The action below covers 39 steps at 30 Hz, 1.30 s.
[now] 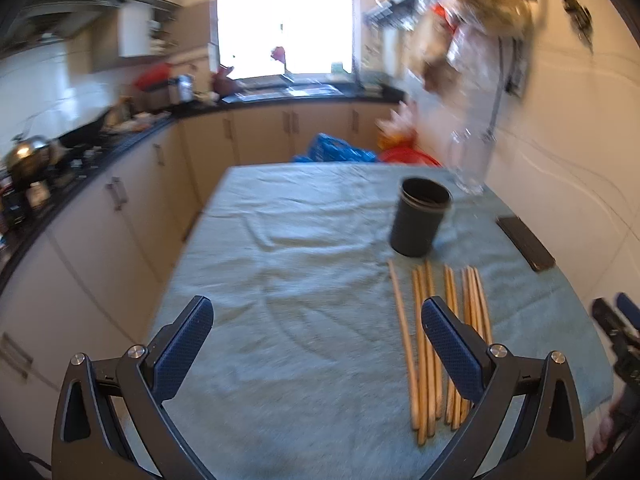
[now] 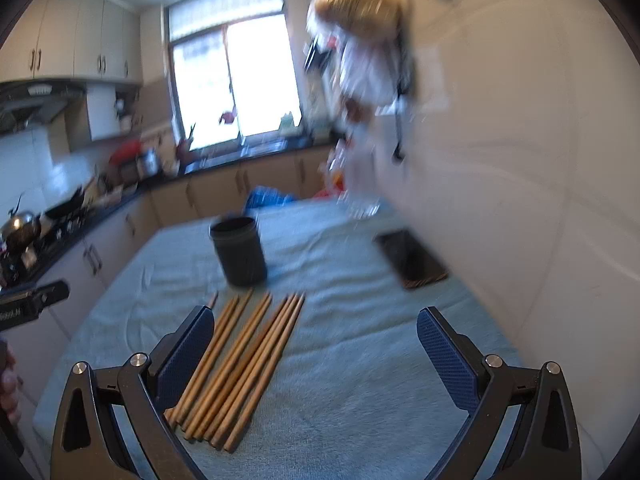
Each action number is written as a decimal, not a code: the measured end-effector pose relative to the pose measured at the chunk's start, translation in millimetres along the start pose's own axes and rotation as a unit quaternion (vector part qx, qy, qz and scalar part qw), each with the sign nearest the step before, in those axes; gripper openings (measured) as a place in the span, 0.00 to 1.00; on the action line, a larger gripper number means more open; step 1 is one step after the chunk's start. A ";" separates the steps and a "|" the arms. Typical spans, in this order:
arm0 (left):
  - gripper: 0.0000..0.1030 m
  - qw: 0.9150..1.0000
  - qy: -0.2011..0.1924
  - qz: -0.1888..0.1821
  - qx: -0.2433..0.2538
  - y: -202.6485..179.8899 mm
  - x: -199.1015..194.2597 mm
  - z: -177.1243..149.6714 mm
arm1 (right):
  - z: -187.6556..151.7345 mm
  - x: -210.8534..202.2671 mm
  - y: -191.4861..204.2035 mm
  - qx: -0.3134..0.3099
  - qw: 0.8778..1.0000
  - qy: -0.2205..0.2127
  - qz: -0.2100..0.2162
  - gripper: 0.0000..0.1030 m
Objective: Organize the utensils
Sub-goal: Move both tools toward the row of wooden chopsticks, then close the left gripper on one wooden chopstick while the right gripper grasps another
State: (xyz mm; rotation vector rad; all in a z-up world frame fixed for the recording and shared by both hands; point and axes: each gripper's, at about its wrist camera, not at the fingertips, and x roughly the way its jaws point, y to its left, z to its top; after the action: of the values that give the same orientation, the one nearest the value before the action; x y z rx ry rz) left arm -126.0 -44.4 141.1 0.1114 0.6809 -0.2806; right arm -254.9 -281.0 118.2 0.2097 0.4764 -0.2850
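1. We see our right gripper [image 2: 314, 344] with its jaws spread wide, empty, above the teal cloth [image 2: 360, 360].
2. Wooden chopsticks [image 2: 240, 364] lie bunched at seven o'clock.
3. A dark cup [image 2: 239, 252] stands upright at eleven o'clock, just beyond their tips.
4. A dark flat phone [image 2: 412, 258] lies at one o'clock.

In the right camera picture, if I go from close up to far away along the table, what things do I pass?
Right tongs → wooden chopsticks → dark holder cup → kitchen counter → bright window.
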 end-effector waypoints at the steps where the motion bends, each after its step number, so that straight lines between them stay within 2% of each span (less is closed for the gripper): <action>1: 0.99 1.000 0.013 -0.007 0.002 -2.5 12.4 3.1 | 1.4 18.6 -2.1 0.004 1.000 0.028 0.012 1.00; 3: 0.91 0.999 0.038 -0.027 0.004 -8.5 37.5 9.6 | 2.3 48.2 -4.2 0.012 0.997 0.068 0.035 0.99; 4: 0.83 0.998 0.057 -0.039 0.004 -12.2 55.1 13.1 | 1.6 63.1 -4.0 0.013 0.995 0.086 0.046 0.95; 5: 0.74 0.996 0.075 -0.047 0.002 -15.4 70.0 15.4 | 1.1 77.2 -3.1 0.011 0.993 0.105 0.052 0.85; 6: 0.70 0.994 0.091 -0.054 0.001 -18.9 84.2 16.7 | 0.3 93.0 -2.1 0.008 0.990 0.128 0.057 0.80; 8: 0.57 0.990 0.121 -0.070 -0.002 -26.3 111.3 17.6 | -2.0 121.3 0.0 0.005 0.982 0.173 0.071 0.60; 12: 0.53 0.980 0.177 -0.086 -0.009 -44.9 164.1 16.0 | -8.6 160.0 1.3 0.001 0.972 0.225 0.069 0.52; 14: 0.43 0.976 0.199 -0.092 -0.009 -50.7 181.1 13.5 | -13.3 172.4 0.8 -0.003 0.969 0.238 0.061 0.46; 17: 0.36 0.970 0.222 -0.095 -0.006 -59.3 202.1 10.0 | -16.8 184.5 0.3 -0.005 0.967 0.250 0.054 0.43; 22: 0.33 0.973 0.215 -0.080 0.015 -71.9 208.0 10.4 | -14.0 192.4 3.6 -0.018 0.967 0.251 0.046 0.41; 24: 0.26 0.975 0.211 -0.069 0.026 -74.4 209.0 8.8 | -10.1 197.0 3.1 -0.017 0.967 0.251 0.045 0.41; 26: 0.12 0.976 0.209 -0.058 0.033 -73.7 211.2 9.0 | -7.8 201.5 6.7 -0.021 0.967 0.252 0.040 0.41; 27: 0.09 0.976 0.209 -0.055 0.034 -71.5 210.9 9.3 | -7.3 203.2 9.2 -0.025 0.966 0.255 0.038 0.39; 28: 0.08 0.975 0.211 -0.061 0.027 -67.5 210.9 9.2 | -6.8 205.1 12.9 -0.036 0.966 0.256 0.027 0.33; 31: 0.06 0.971 0.225 -0.076 0.002 -54.3 210.2 11.9 | -6.0 210.3 22.7 -0.069 0.963 0.261 0.011 0.30; 33: 0.06 0.969 0.233 -0.082 -0.008 -48.5 209.1 12.2 | -4.6 210.6 23.4 -0.076 0.959 0.273 0.011 0.23; 39: 0.06 0.964 0.247 -0.092 -0.009 -46.0 216.3 17.9 | 4.8 219.8 10.9 -0.079 0.942 0.324 0.019 0.23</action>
State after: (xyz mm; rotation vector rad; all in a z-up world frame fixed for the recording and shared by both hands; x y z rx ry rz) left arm 31.7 -139.2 17.2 0.1017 1.1939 -0.4326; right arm -62.6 -320.4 18.7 0.1531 1.1442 -0.1315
